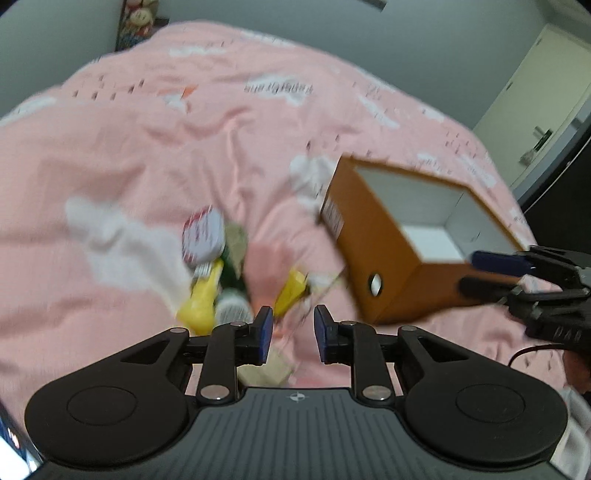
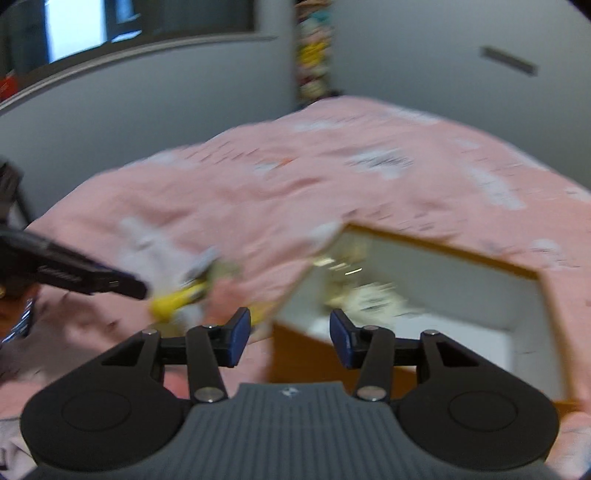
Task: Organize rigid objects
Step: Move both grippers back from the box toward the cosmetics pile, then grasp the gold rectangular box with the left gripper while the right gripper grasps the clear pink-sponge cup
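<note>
The left hand-held gripper [image 1: 293, 332] and right hand-held gripper [image 2: 290, 338] both gape empty. Lower centre of the left view, the yellow bottle [image 1: 201, 301] lies in a tight heap. A grasp there could nudge its neighbours or slip on the soft bed [image 1: 147, 140], missing the orange box [image 1: 391, 240].

A pink bedspread [image 1: 155, 155] with white cloud prints covered the bed. Grey walls [image 2: 406, 48] stood behind it. A pale door [image 1: 532, 110] with a handle was at the right.

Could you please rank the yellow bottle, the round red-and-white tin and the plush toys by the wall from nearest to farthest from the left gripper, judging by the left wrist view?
From the left gripper:
1. Yellow bottle, just ahead, left of the fingers.
2. Round red-and-white tin, beyond the bottle.
3. Plush toys, far left, past the bed.
</note>
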`<state>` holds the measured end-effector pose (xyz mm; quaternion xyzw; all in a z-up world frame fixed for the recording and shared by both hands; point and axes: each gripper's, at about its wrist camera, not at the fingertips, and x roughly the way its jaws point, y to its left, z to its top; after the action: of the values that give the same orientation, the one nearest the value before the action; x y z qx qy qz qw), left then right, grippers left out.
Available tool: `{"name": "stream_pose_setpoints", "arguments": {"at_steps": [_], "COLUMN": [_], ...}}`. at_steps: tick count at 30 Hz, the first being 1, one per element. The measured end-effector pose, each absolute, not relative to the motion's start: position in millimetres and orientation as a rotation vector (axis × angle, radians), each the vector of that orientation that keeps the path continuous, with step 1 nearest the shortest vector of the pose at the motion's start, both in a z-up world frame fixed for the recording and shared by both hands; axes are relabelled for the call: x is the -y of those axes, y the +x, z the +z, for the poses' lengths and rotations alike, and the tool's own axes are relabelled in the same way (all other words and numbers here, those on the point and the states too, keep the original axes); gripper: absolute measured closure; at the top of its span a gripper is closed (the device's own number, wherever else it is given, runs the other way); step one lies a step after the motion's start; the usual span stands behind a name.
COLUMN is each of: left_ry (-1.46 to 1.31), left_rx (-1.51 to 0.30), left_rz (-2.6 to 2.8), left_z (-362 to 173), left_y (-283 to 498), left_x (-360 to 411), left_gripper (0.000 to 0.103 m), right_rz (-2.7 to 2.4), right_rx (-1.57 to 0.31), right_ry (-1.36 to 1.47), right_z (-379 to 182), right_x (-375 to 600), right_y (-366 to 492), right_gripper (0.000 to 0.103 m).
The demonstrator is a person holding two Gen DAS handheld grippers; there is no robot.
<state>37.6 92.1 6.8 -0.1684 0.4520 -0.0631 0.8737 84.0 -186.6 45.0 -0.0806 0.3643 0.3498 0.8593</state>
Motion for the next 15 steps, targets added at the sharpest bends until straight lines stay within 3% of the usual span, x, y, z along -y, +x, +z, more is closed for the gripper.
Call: {"name": "stream_pose_setpoints", "arguments": {"at_steps": [4,15], "left_ry": [-0.416,-0.518], "left_rx": [-1.012,-1.088], "left_rz": [-0.101,-0.027], "left_z": [-12,-35], "left_y": [32,29], "left_x": [-95,-109], "left_gripper": [0.059,0.043], "right_rz": [0.9,1.035], "right_rx": [-0.89,-1.224], "right_ry": [-0.222,-0.264], "right_z": [17,-46], "right_x": [140,73], "right_y": [75,85], "right_gripper": [0.057,0.053]}}
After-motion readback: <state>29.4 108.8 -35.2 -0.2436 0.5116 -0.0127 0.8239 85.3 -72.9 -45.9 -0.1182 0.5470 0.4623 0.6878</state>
